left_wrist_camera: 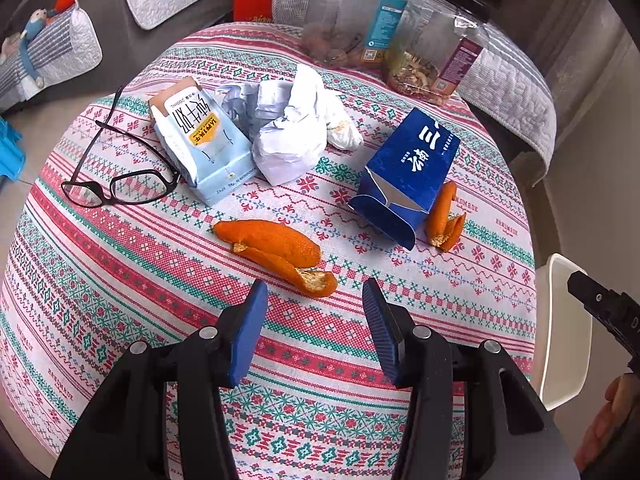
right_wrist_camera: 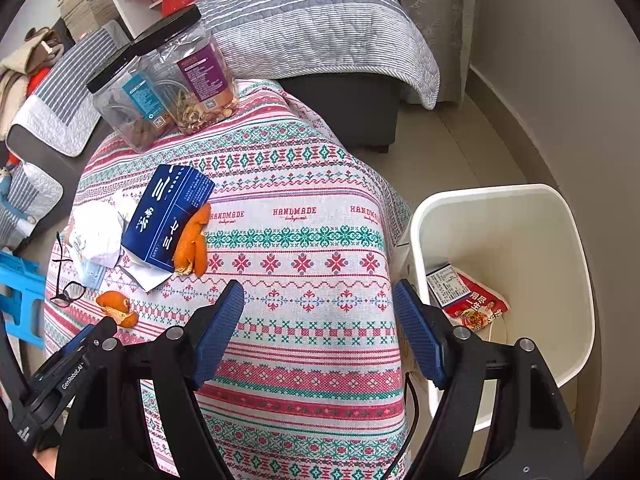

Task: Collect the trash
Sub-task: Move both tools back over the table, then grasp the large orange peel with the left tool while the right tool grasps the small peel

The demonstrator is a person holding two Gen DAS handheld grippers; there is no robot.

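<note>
On the patterned tablecloth (left_wrist_camera: pixel 120 280) lie a large orange peel (left_wrist_camera: pixel 276 252), a blue carton (left_wrist_camera: pixel 408 172) with a second orange peel (left_wrist_camera: pixel 444 216) beside it, a light blue milk carton (left_wrist_camera: pixel 204 144) and crumpled white paper (left_wrist_camera: pixel 296 128). My left gripper (left_wrist_camera: pixel 316 292) is open and empty, just in front of the large peel. My right gripper (right_wrist_camera: pixel 320 292) is open and empty over the table's right edge, beside the white trash bin (right_wrist_camera: pixel 560 216), which holds a red wrapper (right_wrist_camera: pixel 472 300). The blue carton (right_wrist_camera: pixel 168 216) and peel (right_wrist_camera: pixel 192 244) lie to its far left.
Black glasses (left_wrist_camera: pixel 120 184) lie left of the milk carton. Two clear snack jars (left_wrist_camera: pixel 352 20) (right_wrist_camera: pixel 188 68) stand at the table's far edge. Quilt-covered sofas (right_wrist_camera: pixel 320 20) surround the table. A blue stool (right_wrist_camera: pixel 20 304) stands at the left.
</note>
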